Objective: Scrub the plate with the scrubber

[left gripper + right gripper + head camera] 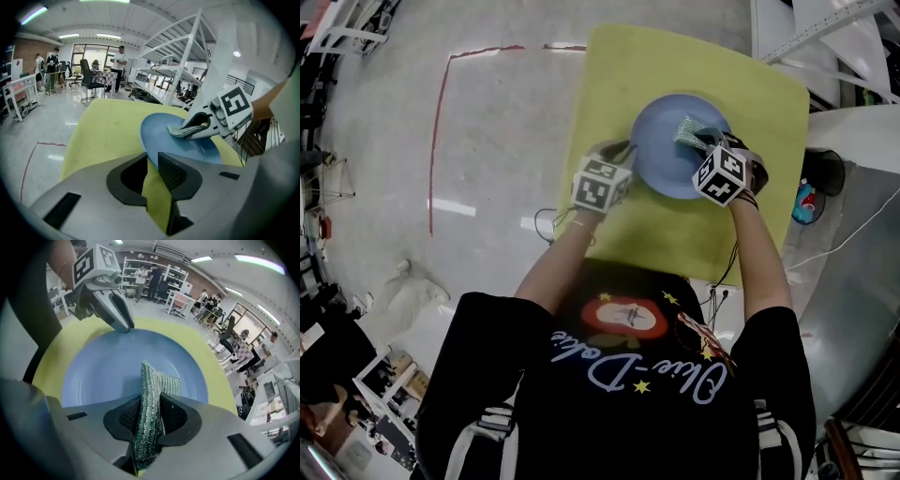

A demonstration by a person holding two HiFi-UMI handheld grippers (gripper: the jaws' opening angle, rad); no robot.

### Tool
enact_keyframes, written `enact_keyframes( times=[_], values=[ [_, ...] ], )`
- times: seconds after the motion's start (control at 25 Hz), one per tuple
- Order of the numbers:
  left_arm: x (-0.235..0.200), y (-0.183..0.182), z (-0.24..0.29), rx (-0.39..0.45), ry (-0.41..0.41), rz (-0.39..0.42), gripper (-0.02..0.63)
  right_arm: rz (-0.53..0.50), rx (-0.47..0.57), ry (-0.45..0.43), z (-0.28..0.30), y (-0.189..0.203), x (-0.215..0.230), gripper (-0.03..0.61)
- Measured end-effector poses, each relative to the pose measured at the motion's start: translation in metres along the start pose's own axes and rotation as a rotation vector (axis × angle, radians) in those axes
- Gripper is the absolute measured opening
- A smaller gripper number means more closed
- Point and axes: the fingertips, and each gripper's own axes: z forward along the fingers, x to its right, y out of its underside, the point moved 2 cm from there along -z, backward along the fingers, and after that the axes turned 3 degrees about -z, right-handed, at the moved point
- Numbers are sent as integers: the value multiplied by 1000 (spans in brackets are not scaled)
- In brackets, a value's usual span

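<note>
One blue plate [661, 155] mid yellow tabletop [694, 56], its left rim pinched by the left gripper [151, 159]; one mesh scrubber [152, 385], clamped in the right gripper [150, 401], stands on edge over the plate, long axis along the jaws.

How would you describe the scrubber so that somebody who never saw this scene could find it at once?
Start from the yellow table, on which a round blue plate lies. Over the plate's right side in the head view, the right gripper pinches the scrubber, a small folded pad. Its silvery green, glittering mesh is the only rough thing against the smooth plate.
</note>
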Motion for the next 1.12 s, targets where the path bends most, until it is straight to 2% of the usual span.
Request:
enact_keyframes(
  times=[0.56,1.12],
  values=[
    [-2,1,-2,14,12,-4,64,305,-3,-48,-14,-2,-57,72],
    [2,0,4,32,28,-27,63,489,34,-150,-13,-33,-90,74]
  ],
)
